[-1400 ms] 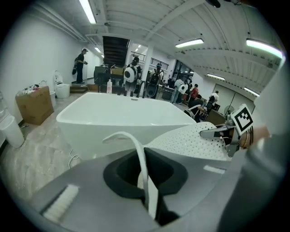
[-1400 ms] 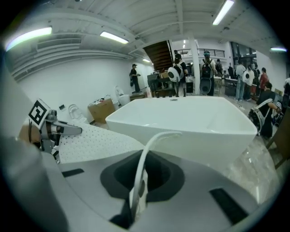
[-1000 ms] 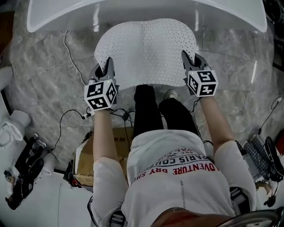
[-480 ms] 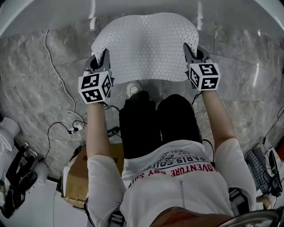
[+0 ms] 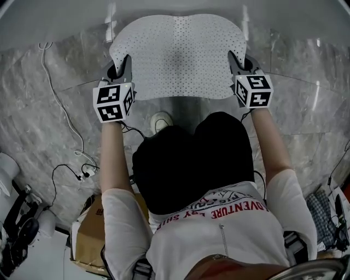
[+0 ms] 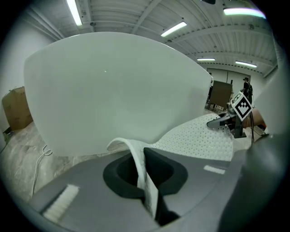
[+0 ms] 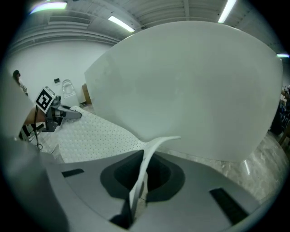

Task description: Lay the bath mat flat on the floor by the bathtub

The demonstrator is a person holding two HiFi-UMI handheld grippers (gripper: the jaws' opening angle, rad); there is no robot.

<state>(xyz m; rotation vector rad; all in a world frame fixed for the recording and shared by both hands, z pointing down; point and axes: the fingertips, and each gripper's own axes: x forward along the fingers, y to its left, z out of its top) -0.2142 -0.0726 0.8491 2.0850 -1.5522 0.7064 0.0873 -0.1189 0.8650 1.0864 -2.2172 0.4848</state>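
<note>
The white perforated bath mat (image 5: pixel 178 54) is spread out in front of the bathtub (image 5: pixel 175 6), its far edge at the tub's foot. My left gripper (image 5: pixel 121 70) is shut on the mat's near left corner. My right gripper (image 5: pixel 236 63) is shut on the near right corner. In the left gripper view the mat's edge (image 6: pixel 144 174) runs pinched between the jaws, and the tub wall (image 6: pixel 113 86) rises close ahead. The right gripper view shows the same grip on the mat's edge (image 7: pixel 138 186), with the dotted sheet (image 7: pixel 90 133) stretching left. Whether the mat touches the floor I cannot tell.
Grey marble floor (image 5: pixel 44 136) lies all round. A white cable (image 5: pixel 54 93) snakes along the left. The person's shoe (image 5: pixel 160 120) stands just behind the mat. A cardboard box (image 5: pixel 87 229) and dark gear (image 5: pixel 16 235) sit at the lower left.
Both grippers have carried the mat forward toward the tub, and it now lies lower and wider. The person has crouched, knees filling the middle of the head view.
</note>
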